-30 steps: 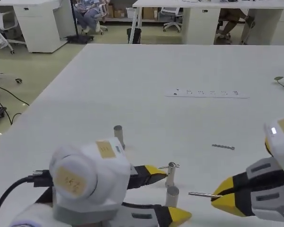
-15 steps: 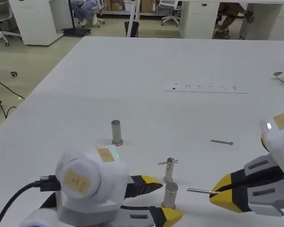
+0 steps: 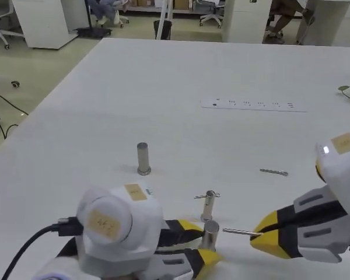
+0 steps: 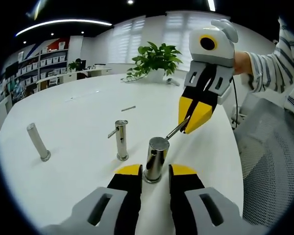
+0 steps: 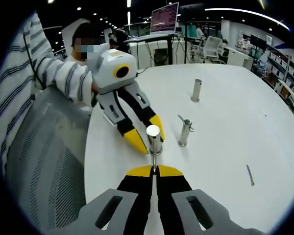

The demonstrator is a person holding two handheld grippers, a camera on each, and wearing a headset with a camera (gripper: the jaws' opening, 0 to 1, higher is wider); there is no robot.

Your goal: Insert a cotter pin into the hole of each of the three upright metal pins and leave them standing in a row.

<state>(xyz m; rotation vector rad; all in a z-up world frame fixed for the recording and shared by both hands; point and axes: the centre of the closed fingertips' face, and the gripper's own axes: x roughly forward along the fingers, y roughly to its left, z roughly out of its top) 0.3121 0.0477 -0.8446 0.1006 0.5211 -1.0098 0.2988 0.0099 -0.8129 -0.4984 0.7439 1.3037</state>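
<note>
Head view: pinching stiff cotter pin (image 3: 238,232) by its tail in right hand-held gripper (image 3: 258,239); flanking light, tippy metal pin (image 3: 209,232) low with narrow-set left hand-held gripper (image 3: 202,242), perhaps touching.

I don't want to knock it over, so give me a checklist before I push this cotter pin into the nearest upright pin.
1. Right gripper shut on cotter pin: ok.
2. Nearest pin upright: ok.
3. Left gripper fingers flanking its base: ok; firm contact: cannot tell.
4. Cotter tip by the pin's top: ok; lined up with hole: cannot tell.
5. Spare cotter pin on table for far pin: ok.
</note>
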